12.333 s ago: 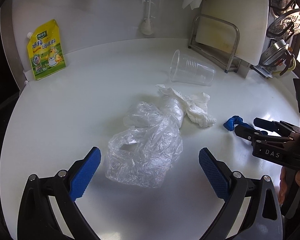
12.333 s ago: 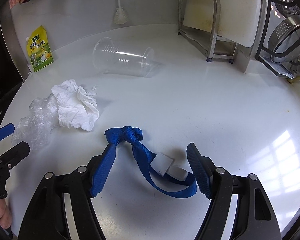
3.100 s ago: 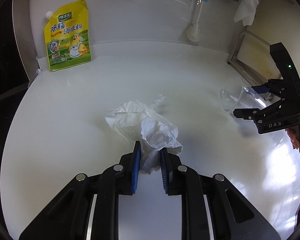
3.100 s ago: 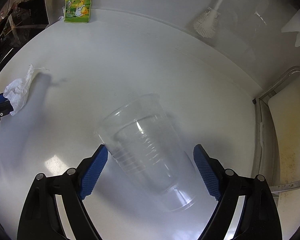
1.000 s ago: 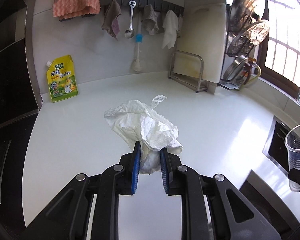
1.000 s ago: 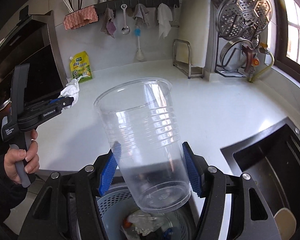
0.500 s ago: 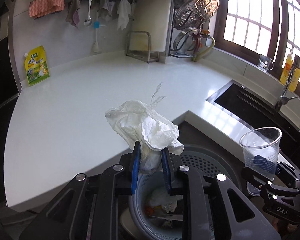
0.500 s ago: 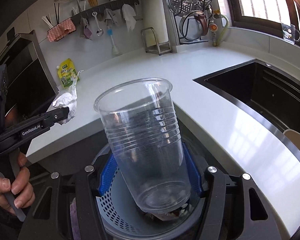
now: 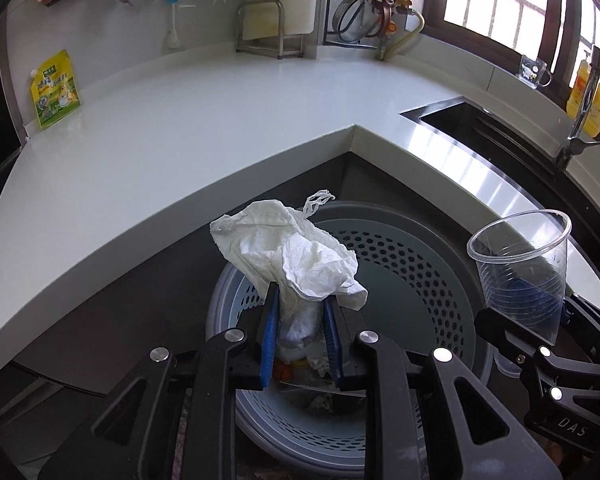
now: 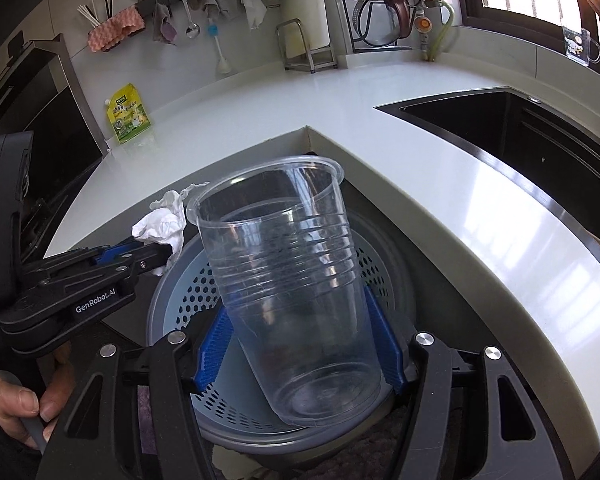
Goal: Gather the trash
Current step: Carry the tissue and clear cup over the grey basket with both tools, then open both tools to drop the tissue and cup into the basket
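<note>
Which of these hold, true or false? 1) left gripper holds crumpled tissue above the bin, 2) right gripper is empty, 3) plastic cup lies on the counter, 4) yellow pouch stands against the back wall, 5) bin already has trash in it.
1) True. The left gripper has the crumpled tissue between its pads, above the perforated bin; its jaws have just been opening slightly.
2) False. The right gripper is closed on the clear plastic cup.
3) False. The cup is held upright above the bin, off the counter.
4) True. The yellow pouch leans on the wall at the counter's far left.
5) True. Scraps show at the bin's bottom.
</note>
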### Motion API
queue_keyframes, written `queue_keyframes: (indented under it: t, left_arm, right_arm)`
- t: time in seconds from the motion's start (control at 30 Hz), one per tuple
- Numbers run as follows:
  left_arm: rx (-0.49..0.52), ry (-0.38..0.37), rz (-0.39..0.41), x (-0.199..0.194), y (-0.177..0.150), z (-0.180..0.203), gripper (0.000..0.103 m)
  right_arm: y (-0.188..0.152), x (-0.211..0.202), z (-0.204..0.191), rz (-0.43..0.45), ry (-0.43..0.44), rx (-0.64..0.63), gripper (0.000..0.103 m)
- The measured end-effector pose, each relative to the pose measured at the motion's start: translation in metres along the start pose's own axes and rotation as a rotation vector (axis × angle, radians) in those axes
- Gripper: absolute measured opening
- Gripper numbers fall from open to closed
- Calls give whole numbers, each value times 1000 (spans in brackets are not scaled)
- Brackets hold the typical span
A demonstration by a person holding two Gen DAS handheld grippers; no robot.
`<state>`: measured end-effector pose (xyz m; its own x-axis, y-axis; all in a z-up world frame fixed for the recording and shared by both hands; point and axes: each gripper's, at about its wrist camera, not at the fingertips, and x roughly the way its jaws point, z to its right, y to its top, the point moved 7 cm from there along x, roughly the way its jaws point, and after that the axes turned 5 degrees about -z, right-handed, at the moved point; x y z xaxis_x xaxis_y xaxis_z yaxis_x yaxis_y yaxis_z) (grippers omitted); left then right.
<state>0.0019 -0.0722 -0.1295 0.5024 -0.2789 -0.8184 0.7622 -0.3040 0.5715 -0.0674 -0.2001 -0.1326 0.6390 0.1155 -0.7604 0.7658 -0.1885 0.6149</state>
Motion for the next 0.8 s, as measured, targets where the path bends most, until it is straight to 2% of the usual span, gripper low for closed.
queue_keyframes:
  t: [0.07,0.13,0.2,0.33,0.57,0.8]
  left_arm:
    - [-2,9,5,-1,1,-1,32]
    - [-8,17,10,-2,2,-3,49]
    - [-14,27,25,-5,4,-6,61]
    - [-15,46,39,-8,7,-9,71]
    - [-39,54,23,-5,6,-16,72]
    - [-60,77,36,-9,6,-23,82]
  right_arm:
    - [-1,2,-1,-4,10,-1,61]
    - [-1,3,-2,-12,15,-2,64]
    - [0,3,0,-8,18,6,78]
    - [3,0,4,9,25,33,79]
    - [4,1,4,8,11,29,79]
    - [5,2,0,11,-10,11,79]
